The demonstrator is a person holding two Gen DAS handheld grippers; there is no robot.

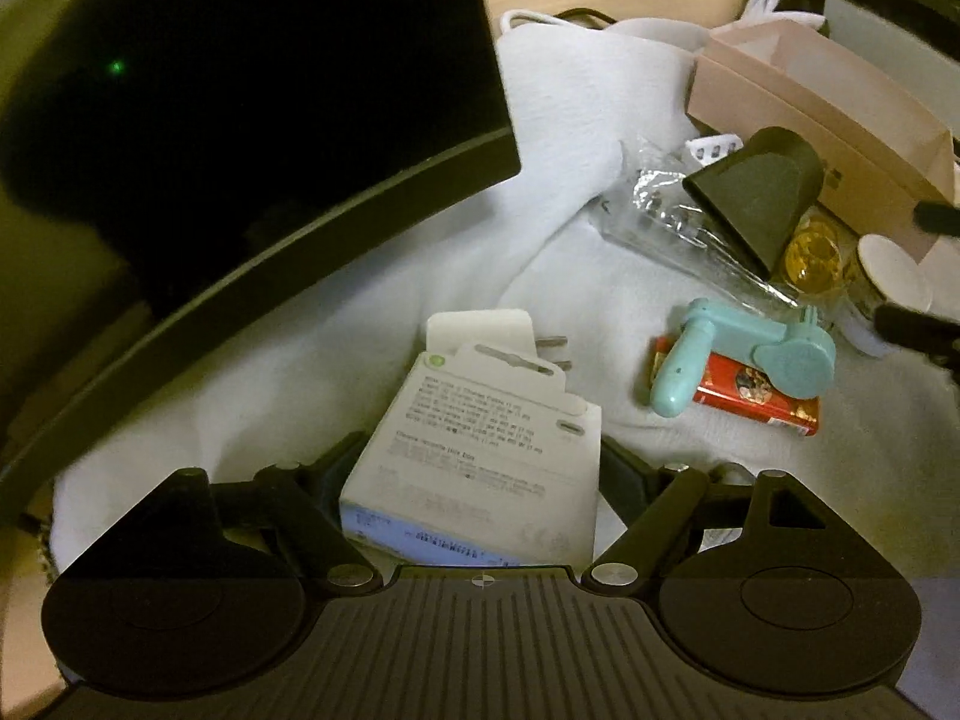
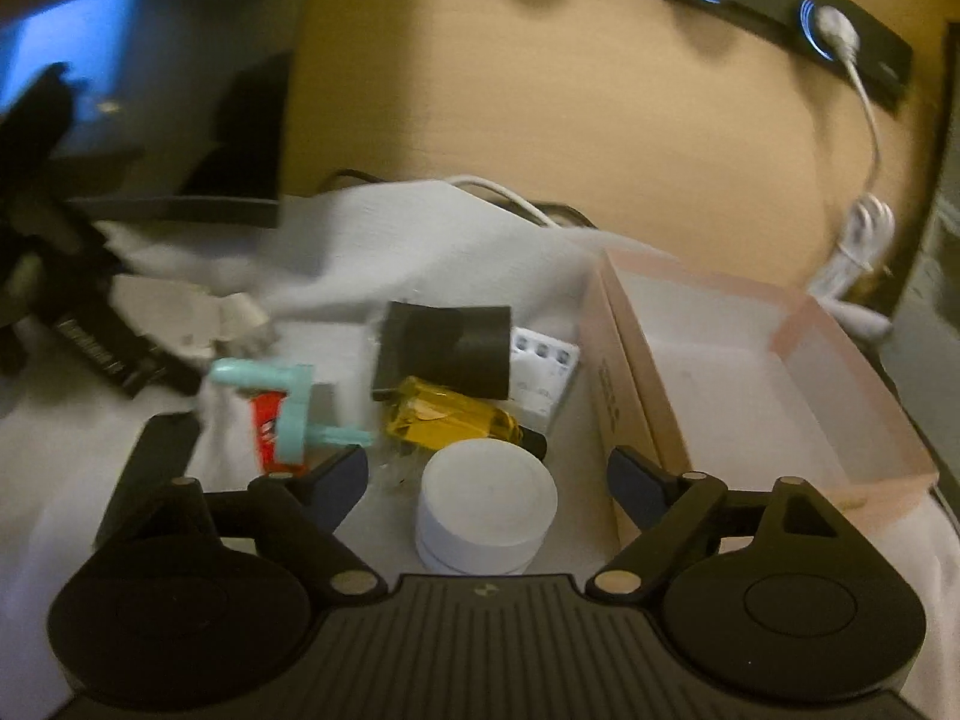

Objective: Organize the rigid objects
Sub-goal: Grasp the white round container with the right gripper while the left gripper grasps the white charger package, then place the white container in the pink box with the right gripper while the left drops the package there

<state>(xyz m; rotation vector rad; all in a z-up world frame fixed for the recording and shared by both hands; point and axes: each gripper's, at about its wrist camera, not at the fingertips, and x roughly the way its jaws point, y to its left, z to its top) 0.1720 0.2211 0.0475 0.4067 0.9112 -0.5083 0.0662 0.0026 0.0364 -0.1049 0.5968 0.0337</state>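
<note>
– White cloth point(image 1: 576, 120) across the whole desk, and the left gripper point(image 1: 480, 468) hangs over a white printed packet point(image 1: 486, 468), fingers either side of it. Jaws spread, pads not visibly pressing.

– And the right gripper point(image 2: 486, 474)?

– Wide apart too, a round white tin point(image 2: 486, 504) lying loose between its fingers, just beside the open pink box point(image 2: 768, 360). Yellow bottle point(image 2: 450, 417), black wedge point(image 2: 444, 348) and mint-green tool point(image 2: 294, 414) on a red pack point(image 2: 267, 426) sit just beyond.
</note>
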